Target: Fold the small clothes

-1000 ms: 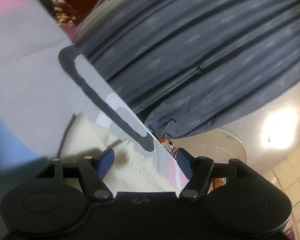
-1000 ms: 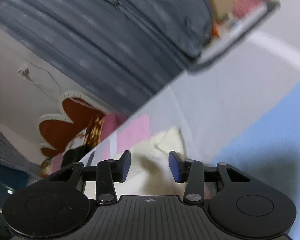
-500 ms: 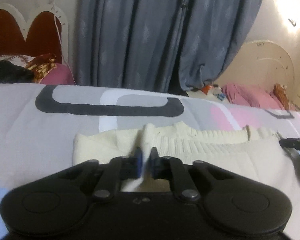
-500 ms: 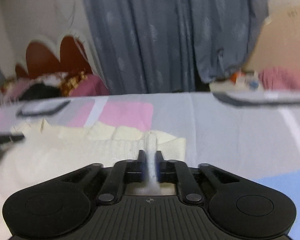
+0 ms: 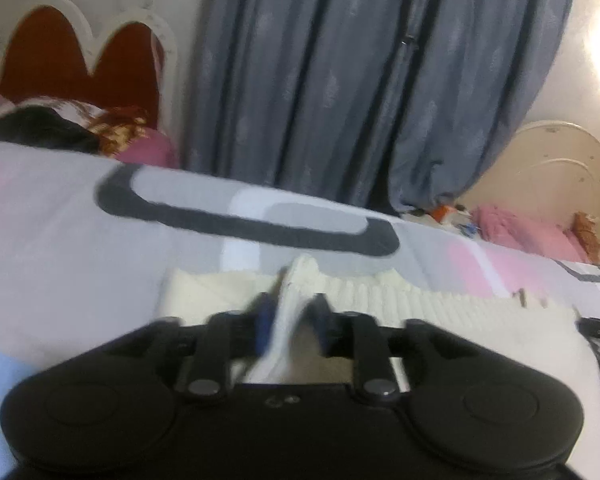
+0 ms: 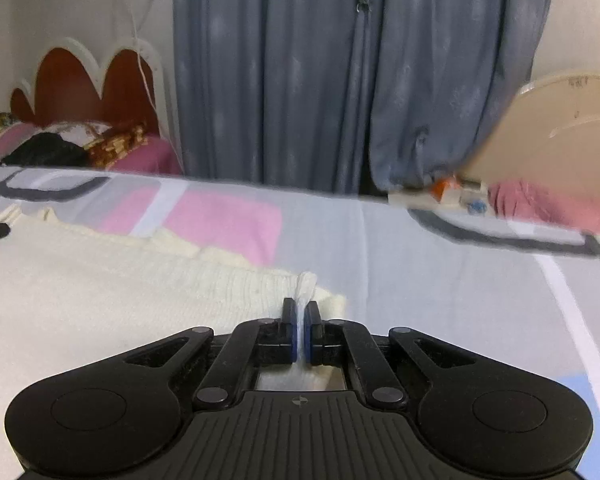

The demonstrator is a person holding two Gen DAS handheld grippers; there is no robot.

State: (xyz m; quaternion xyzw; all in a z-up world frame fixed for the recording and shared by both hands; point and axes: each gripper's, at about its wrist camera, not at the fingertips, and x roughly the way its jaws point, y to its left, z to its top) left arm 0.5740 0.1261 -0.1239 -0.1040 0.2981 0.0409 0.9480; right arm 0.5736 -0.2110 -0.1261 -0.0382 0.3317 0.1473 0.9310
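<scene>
Both grippers on cream sweater [image 6: 100,292], lower centre: right gripper [image 6: 300,330] clamped on its edge, left gripper [image 5: 290,328] parted, blurry.

Left gripper [image 5: 290,326]: held low and roughly level, pointing forward; view blurred. Its jaws stand a little apart, with a raised pinch of cream knit garment [image 5: 440,308] between the blue pads; firm contact cannot be confirmed. Right gripper [image 6: 300,320]: level, pointing forward, jaws nearly together, blue pads pressed on either side of a thin fold at the same garment's edge.
</scene>
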